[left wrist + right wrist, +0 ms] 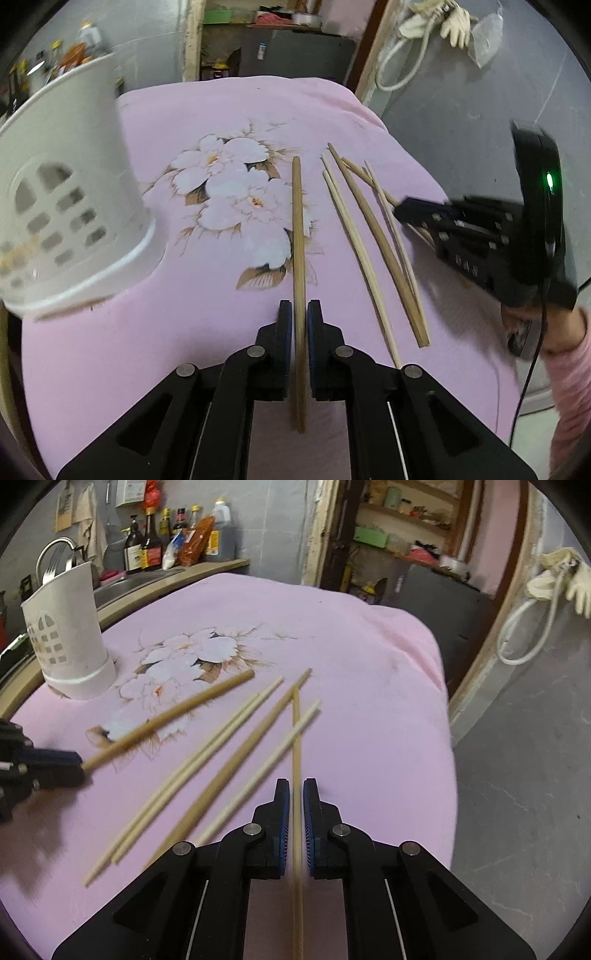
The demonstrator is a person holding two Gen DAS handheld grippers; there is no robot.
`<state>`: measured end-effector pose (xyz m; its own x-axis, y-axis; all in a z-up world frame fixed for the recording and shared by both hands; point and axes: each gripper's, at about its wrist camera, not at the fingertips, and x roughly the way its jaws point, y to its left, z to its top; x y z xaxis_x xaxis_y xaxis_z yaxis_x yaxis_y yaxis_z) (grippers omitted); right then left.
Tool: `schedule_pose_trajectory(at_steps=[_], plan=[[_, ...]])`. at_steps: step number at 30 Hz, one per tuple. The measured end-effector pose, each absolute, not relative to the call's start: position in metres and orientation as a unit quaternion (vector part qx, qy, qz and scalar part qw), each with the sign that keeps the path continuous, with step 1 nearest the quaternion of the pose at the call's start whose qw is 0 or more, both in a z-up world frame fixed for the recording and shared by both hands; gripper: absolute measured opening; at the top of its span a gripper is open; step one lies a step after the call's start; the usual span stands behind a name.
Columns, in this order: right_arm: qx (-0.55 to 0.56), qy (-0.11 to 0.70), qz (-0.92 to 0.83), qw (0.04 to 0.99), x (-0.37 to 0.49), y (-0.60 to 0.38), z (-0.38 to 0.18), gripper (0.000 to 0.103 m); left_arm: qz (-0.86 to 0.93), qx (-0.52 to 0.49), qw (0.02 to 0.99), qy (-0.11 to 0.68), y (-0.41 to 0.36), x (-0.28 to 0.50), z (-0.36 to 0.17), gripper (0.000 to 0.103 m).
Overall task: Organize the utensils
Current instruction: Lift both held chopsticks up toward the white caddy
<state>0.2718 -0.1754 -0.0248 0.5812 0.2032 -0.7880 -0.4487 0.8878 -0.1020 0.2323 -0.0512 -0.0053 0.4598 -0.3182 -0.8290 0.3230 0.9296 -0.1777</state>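
Observation:
In the left wrist view my left gripper (299, 310) is shut on a brown chopstick (298, 236), which points away over the pink flowered cloth (184, 350). Several more chopsticks (369, 243) lie loose to its right. My right gripper (400, 212) reaches in from the right at their far ends. In the right wrist view the right gripper (296, 790) is shut on a thin chopstick (295, 734) that runs straight ahead across the loose chopsticks (207, 746). The left gripper (79, 764) holds its brown chopstick (173, 716) at the left. A white perforated utensil holder (70, 638) stands upright at the cloth's far left, with fork tines showing above its rim.
Behind the holder are a sink with a faucet (55, 550) and a row of bottles (177, 535). The cloth-covered table ends at the right, with grey floor (517, 775) beyond. A doorway with shelves (399, 535) is at the back. A pink sleeve (569, 369) shows at the right.

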Motion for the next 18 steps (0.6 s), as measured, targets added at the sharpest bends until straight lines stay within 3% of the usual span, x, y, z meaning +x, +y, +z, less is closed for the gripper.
schedule_pose_trajectory(at_steps=[4,13,18], plan=[[-0.156,0.437,0.197,0.864,0.294,-0.166,-0.026,0.006,-0.186,0.017,0.847,0.498,-0.055,0.25,-0.004,0.013],[-0.173,0.474,0.197,0.84,0.321,-0.153,-0.028,0.008,-0.183,0.021,0.829,0.528,-0.067,0.296,-0.014,0.013],[-0.134,0.474,0.183,0.851,0.321,-0.161,-0.027,0.006,-0.171,0.034,0.826,0.537,-0.074,0.301,-0.017,0.005]])
